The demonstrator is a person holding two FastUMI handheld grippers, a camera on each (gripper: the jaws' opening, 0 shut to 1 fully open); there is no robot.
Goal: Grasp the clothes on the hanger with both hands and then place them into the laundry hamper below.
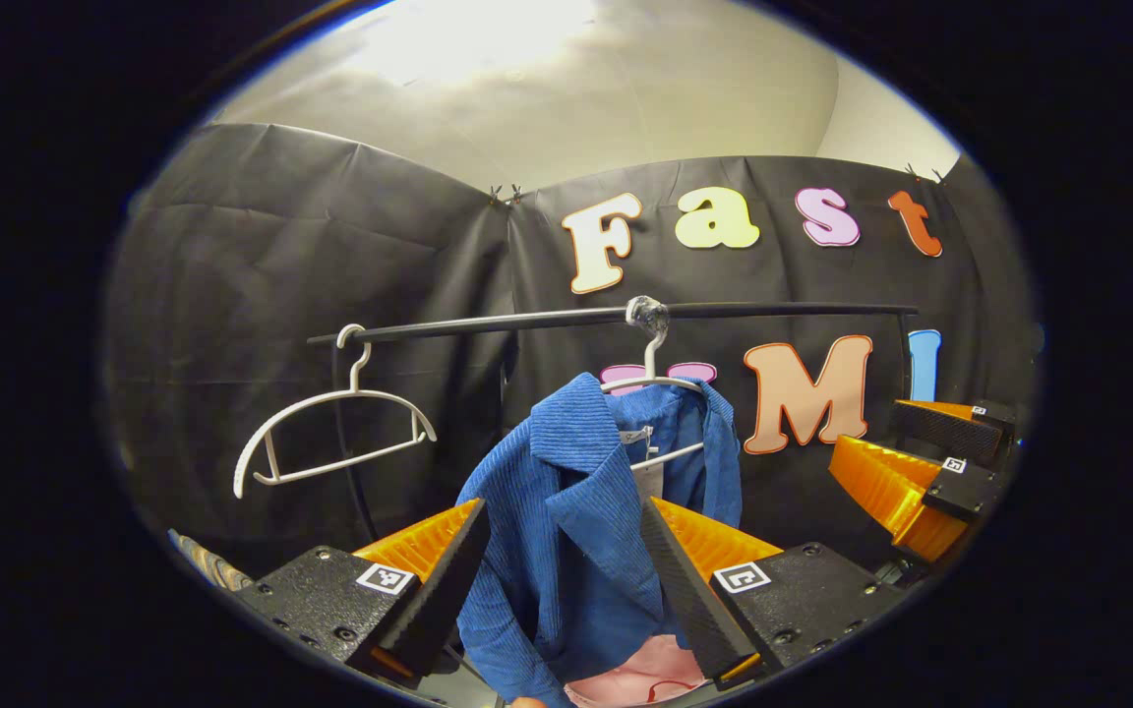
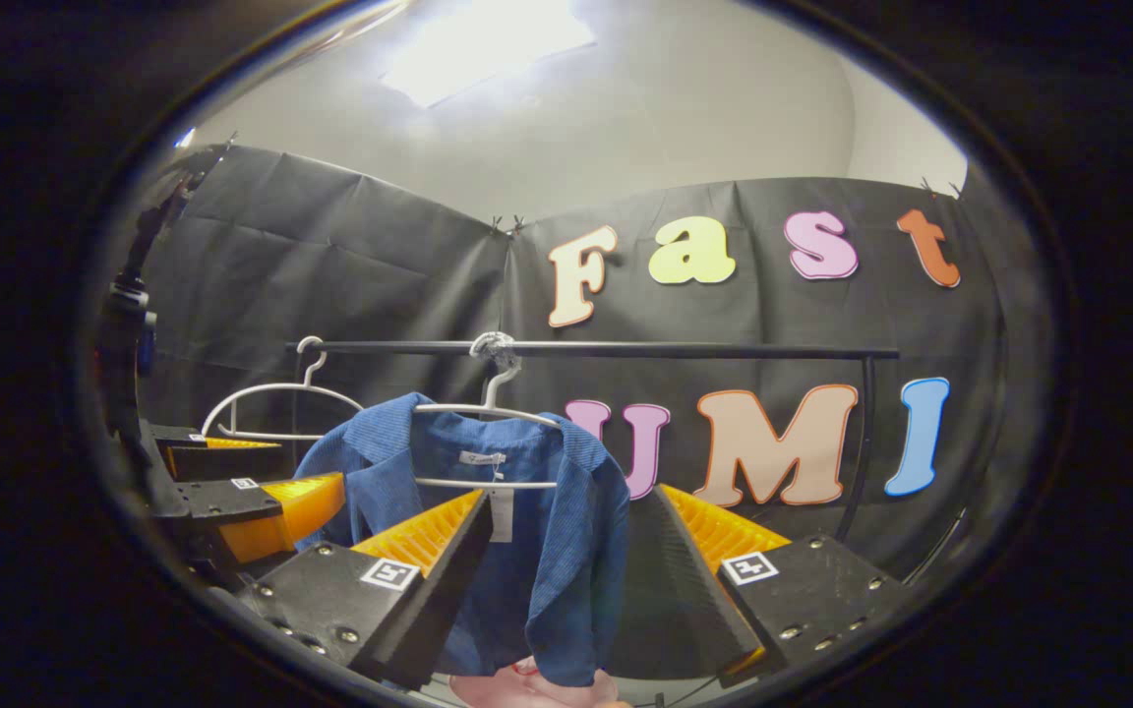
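While the blue corduroy jacket [image 1: 576, 511] hangs on a white hanger [image 1: 653, 379] from the black rail [image 1: 547, 321], both grippers sit in front of it with their fingers spread wide and nothing pinched between them. Seen in the left gripper view, the left gripper [image 1: 562, 580] frames the jacket's front and collar, the cloth falling through the gap between the two fingers; whether either finger touches the fabric cannot be told. A second white hanger [image 1: 330, 433] hangs bare on the same rail, well off to the left of the jacket. At the right edge of that view the right gripper [image 1: 930, 462] shows farther off, its fingers apart. Something pink [image 1: 640, 678] shows low down under the jacket's hem; what it is cannot be made out. From the right gripper view, the jacket [image 2: 537, 531] hangs between the spread fingers of the right gripper [image 2: 566, 580], with its hanger [image 2: 488, 408] hooked on the rail [image 2: 685, 350] and a white tag below the collar. The bare hanger [image 2: 271, 398] hangs to the left, and the left gripper [image 2: 252, 482] shows at the left edge beside the jacket's shoulder, its fingers parted.
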